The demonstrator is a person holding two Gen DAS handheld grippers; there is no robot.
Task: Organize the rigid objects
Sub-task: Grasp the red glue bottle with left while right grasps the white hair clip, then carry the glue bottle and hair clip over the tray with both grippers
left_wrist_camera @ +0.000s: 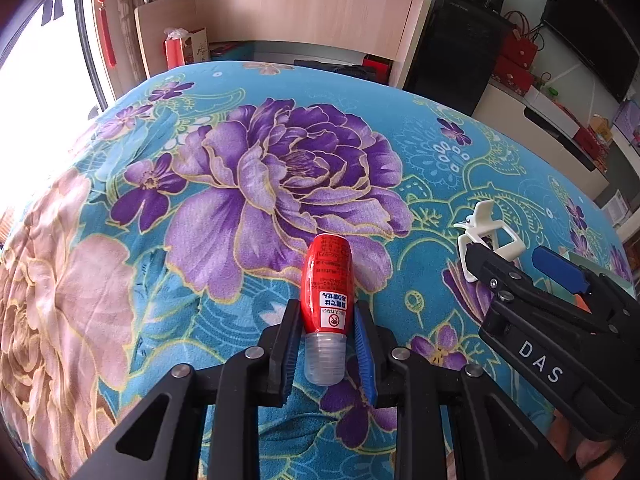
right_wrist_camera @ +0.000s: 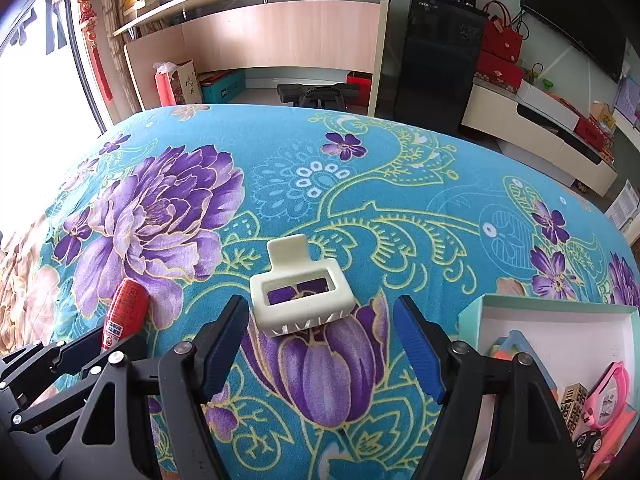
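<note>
Lying on the flowered blue cloth (left_wrist_camera: 280, 92), the small red bottle (left_wrist_camera: 327, 276) sits with its clear ribbed cap (left_wrist_camera: 325, 360) toward us and its red body pointing away over a large purple bloom; we see the left gripper (left_wrist_camera: 326, 350) clamped on it, the blue pads (left_wrist_camera: 364, 344) pressing the lower body and cap from both sides; in the right wrist view the same bottle shows at the left edge (right_wrist_camera: 127, 312), tilted, with the left gripper's black frame (right_wrist_camera: 72, 364) around its lower end.

To the right of the bottle, well apart from it, a cream-white hair claw clip (right_wrist_camera: 302, 300) rests on the cloth, its teeth toward us and its squeeze tab pointing away; purple petals show through its rectangular opening; we see the right gripper (right_wrist_camera: 320, 352) just short of it, jaws standing apart with one blue pad (right_wrist_camera: 420, 352) on either side of the clip's near end and neither touching it; from the left wrist view the clip (left_wrist_camera: 486, 232) sits just beyond the right gripper's tips (left_wrist_camera: 516, 264).

Further right, at the lower edge of the right wrist view, an open white box with a teal rim (right_wrist_camera: 552, 302) sits on the cloth; inside it lie several small things, among them a pink item (right_wrist_camera: 608, 396) and a patterned block (right_wrist_camera: 573, 400); more we cannot tell.

Beyond the cloth stand a pale wooden desk with a shelf (right_wrist_camera: 280, 36) and a black cabinet (right_wrist_camera: 436, 68).
</note>
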